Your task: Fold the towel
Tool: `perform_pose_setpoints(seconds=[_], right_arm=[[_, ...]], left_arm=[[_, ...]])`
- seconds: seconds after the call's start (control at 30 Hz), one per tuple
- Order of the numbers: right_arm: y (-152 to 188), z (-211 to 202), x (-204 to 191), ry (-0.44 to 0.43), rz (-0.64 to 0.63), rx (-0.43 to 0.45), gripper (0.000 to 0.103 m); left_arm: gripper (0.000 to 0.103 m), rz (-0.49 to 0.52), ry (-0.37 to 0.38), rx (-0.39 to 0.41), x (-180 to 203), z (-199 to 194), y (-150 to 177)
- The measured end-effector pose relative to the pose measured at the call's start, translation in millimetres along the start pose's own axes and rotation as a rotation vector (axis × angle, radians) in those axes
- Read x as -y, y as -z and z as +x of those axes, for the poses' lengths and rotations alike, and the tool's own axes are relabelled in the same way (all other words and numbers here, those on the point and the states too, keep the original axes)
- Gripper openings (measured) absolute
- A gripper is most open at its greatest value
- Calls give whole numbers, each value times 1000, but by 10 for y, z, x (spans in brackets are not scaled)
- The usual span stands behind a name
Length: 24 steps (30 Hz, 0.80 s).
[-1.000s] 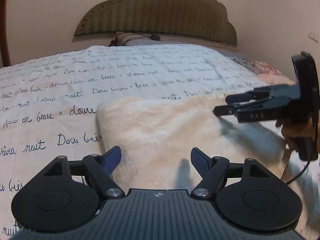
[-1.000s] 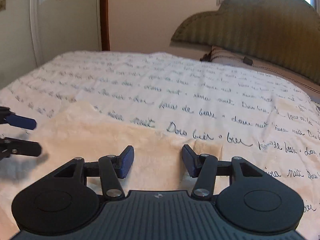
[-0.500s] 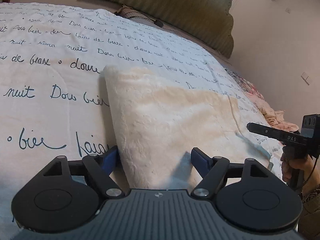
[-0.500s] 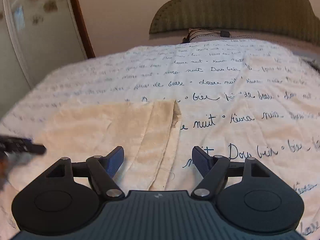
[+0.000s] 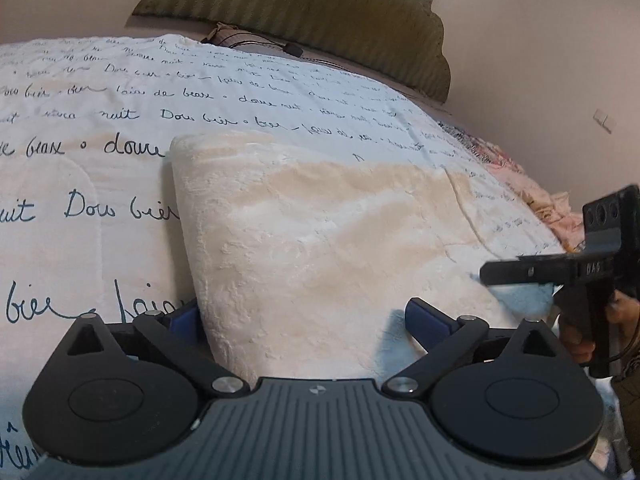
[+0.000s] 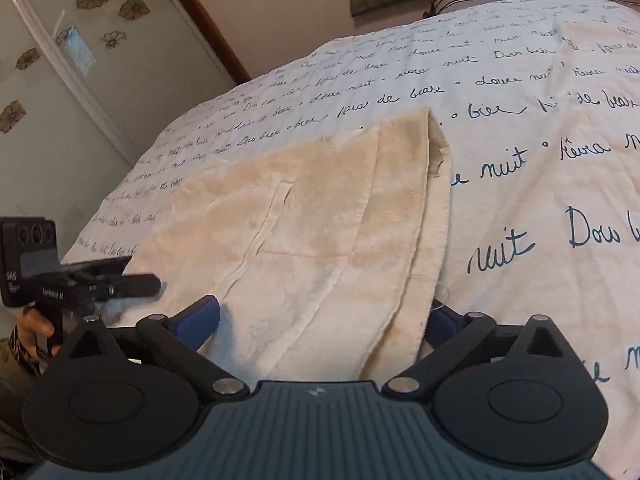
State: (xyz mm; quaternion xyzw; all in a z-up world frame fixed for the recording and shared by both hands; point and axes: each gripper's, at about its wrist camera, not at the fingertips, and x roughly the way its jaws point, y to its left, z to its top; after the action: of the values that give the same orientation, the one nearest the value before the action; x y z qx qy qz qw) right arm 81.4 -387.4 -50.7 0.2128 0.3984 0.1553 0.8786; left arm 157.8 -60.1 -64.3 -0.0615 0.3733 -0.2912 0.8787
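A cream plush towel [image 5: 320, 240] lies folded flat on the bed, its loose hemmed edges stacked on the right side [image 6: 424, 208]. My left gripper [image 5: 304, 320] hovers low over the towel's near left corner. Its jaws are opening, and the fold edge runs between them without touching the pads. The towel hides part of the left fingertip [image 5: 184, 318]. My right gripper [image 6: 320, 316] straddles the near right corner, its jaws opening too, with the hemmed edge between the fingers and not pinched. Each gripper shows in the other's view: the right gripper [image 5: 520, 274] and the left gripper [image 6: 120, 280].
A white bedspread [image 5: 100, 208] printed with dark handwriting covers the bed. A green padded headboard [image 5: 320, 20] and a pillow [image 5: 228, 36] stand at the far end. A pink patterned cloth [image 5: 540, 196] lies off the right side. A flowered wardrobe door [image 6: 60, 80] stands to the left.
Both pairs of jaws have spread wider. Both grippers have sunk toward the towel's near edge and rolled; the right one has shifted to the towel's right hemmed side.
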Motion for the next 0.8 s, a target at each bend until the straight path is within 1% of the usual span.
perform_pose_setpoints(seconds=[0.07,0.13,0.17,0.2,0.23,0.3,0.33,0.37,0.4,0.43,0.5,0.53,0.57,0.6,0.63,0.7,0.77,0.8], right_arm=[[41,-31,80,-28,83,46,103],[115,-84,247,-94,182,101,103],[129,-94,294,-117,197,107,103],[141,-106,310,-130,187,108,103],[143,-113,288,-124,162,97,103],[128,-99,219,-100,100,73,103],[111,-84,166,-84,55,54,103],[91,-69,115,-59,17,31,100],[79,-60,46,-16,-28,21,80],[70,-77,26,13,-40,21,68],[68,-141,75,5,5,43,49],[80,-169,81,-1,13,55,47],[96,-191,67,5,17,67,43],[109,-211,28,19,8,77,41],[111,-230,-21,34,-10,84,39],[90,-291,-131,52,-30,114,29],[44,-383,-252,11,-39,156,22],[3,-420,-360,6,-68,171,21]], left_arm=[[102,38,-20,5,35,9,36],[102,33,-17,14,16,6,52],[102,26,-14,19,6,1,57],[100,19,-12,23,-3,-4,61],[99,13,-8,27,-12,-10,62],[98,-2,-1,33,-31,-16,57],[95,-13,-3,38,-41,-20,51],[93,-27,-7,44,-53,-27,49],[83,-42,-13,54,-63,-36,46],[67,-51,-22,61,-73,-43,43],[56,-64,-26,61,-99,-66,12],[44,-65,-24,64,-106,-85,-3],[36,-57,-31,77,-102,-115,-11],[24,-40,-46,89,-82,-147,-21],[17,-19,-55,102,-54,-179,-27],[13,20,-66,138,1,-253,-31],[13,58,-78,171,49,-337,-30],[13,75,-82,187,82,-382,-43]])
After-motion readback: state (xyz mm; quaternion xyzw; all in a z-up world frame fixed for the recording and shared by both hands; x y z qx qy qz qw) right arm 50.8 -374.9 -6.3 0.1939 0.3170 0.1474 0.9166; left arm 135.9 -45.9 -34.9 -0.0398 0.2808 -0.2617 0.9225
